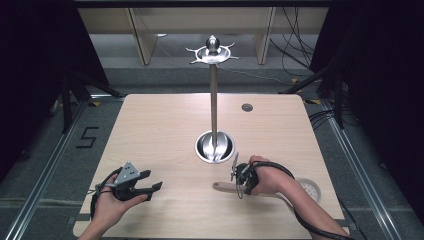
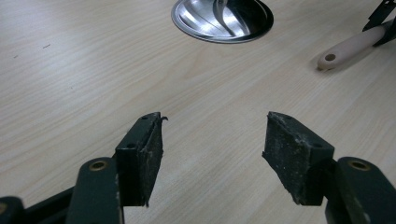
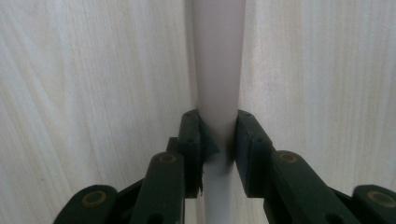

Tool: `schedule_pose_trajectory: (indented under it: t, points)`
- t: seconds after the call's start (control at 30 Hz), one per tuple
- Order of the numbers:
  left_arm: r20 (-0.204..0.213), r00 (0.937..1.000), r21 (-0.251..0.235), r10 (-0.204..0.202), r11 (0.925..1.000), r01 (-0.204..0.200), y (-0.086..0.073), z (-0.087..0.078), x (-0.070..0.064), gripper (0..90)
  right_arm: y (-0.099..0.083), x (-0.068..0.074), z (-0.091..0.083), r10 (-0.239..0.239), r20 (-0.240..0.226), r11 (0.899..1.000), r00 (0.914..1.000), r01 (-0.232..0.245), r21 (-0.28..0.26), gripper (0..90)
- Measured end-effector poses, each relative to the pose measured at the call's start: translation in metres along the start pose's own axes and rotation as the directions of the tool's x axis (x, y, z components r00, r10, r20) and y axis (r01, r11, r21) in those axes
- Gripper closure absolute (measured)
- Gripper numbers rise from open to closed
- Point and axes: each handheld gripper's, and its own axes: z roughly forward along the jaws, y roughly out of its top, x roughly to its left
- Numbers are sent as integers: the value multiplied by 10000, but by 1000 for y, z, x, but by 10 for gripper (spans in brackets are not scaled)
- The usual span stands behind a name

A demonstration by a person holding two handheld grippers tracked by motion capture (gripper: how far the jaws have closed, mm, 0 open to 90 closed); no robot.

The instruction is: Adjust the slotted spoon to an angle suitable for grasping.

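A utensil with a pale wooden handle lies on the table near the front right, its round perforated head at the table's right edge. My right gripper points down and is shut on the handle, pads on both sides of it. The handle's end with its hanging hole lies bare on the wood. My left gripper hovers at the front left, open, with nothing between its fingers. A metal stand has a round base, a tall pole and a ring of hooks.
A small grey grommet sits in the tabletop at the back right. Bare wood stretches between the left gripper and the stand. Cables and dark frames lie on the floor beyond the table.
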Motion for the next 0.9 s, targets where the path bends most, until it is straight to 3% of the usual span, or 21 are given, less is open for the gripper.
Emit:
schedule_pose_trajectory:
  t: [0.03,0.1,0.13,0.17,0.23,0.27,0.3,0.37,0.4,0.43,0.5,0.53,0.57,0.6,0.63,0.67,0.7,0.77,0.83,0.87,0.9]
  points:
    - [-3,10000,4,-1,10000,1,0,0,0,364,-2,-2,0,-139,108,9997,9998,142,-213,745]
    - [-3,10000,5,3,10000,-3,0,0,0,364,-4,0,-7,217,174,9986,9996,-208,-481,746]
    - [-10,10000,2,11,10000,-11,0,0,0,364,-6,2,-10,635,132,9952,9979,-623,-758,746]
    - [-10,10000,2,11,10000,-11,0,0,0,364,-6,2,-10,635,132,9952,9979,-623,-758,746]
    - [-17,9999,141,160,9998,-160,0,-1,1,364,-13,2,-23,1146,360,9825,9928,-1079,-1522,747]
    - [-17,9999,141,160,9998,-160,0,-1,1,364,-13,2,-23,1146,360,9825,9928,-1079,-1522,747]
    - [-18,9999,128,142,9998,-142,0,-1,1,364,-18,1,-32,1372,343,9683,9900,-1267,-2154,748]
    - [-13,9999,133,131,9998,-131,0,-1,1,364,-25,1,-43,1937,480,9490,9799,-1747,-2624,748]
    - [-15,9999,143,133,9998,-133,0,0,1,364,-25,1,-43,1937,480,9490,9799,-1747,-2624,748]
    - [-6,10000,19,-6,10000,6,0,0,0,364,-31,2,-51,1987,563,9231,9784,-1675,-3462,748]
    - [-2,10000,25,-30,10000,30,0,0,0,364,-37,3,-57,2174,813,9029,9727,-1688,-3954,749]
    - [-2,10000,25,-30,10000,30,0,0,0,364,-37,3,-57,2174,813,9029,9727,-1688,-3954,749]
    - [-6,10000,25,-33,10000,33,0,0,0,364,-40,3,-60,2141,963,8932,9720,-1550,-4221,749]
    - [-24,9999,146,128,9998,-128,0,0,1,364,-43,4,-62,2278,962,8818,9689,-1634,-4424,749]
    - [-24,9999,165,140,9998,-139,0,-1,1,364,-48,7,-66,2571,1014,8541,9610,-1769,-4892,749]
    - [-23,9999,160,137,9998,-137,0,-1,1,364,-50,9,-67,2807,939,8415,9552,-1979,-5027,749]
    - [-25,9999,149,127,9998,-127,0,-1,1,364,-50,9,-67,2807,939,8415,9552,-1979,-5027,749]
    - [-58,10000,136,64,9999,-63,0,-1,1,364,-54,12,-69,3306,986,8055,9386,-2262,-5477,749]
    - [-36,10000,18,-46,10000,46,0,0,0,364,-61,13,-74,3847,1013,7426,9175,-2424,-6244,749]
    - [-41,10000,14,-44,10000,44,0,0,0,364,-64,13,-76,4014,914,7225,9113,-2537,-6432,749]
    - [-41,10000,14,-44,10000,44,0,0,0,364,-64,13,-76,4014,914,7225,9113,-2537,-6432,749]
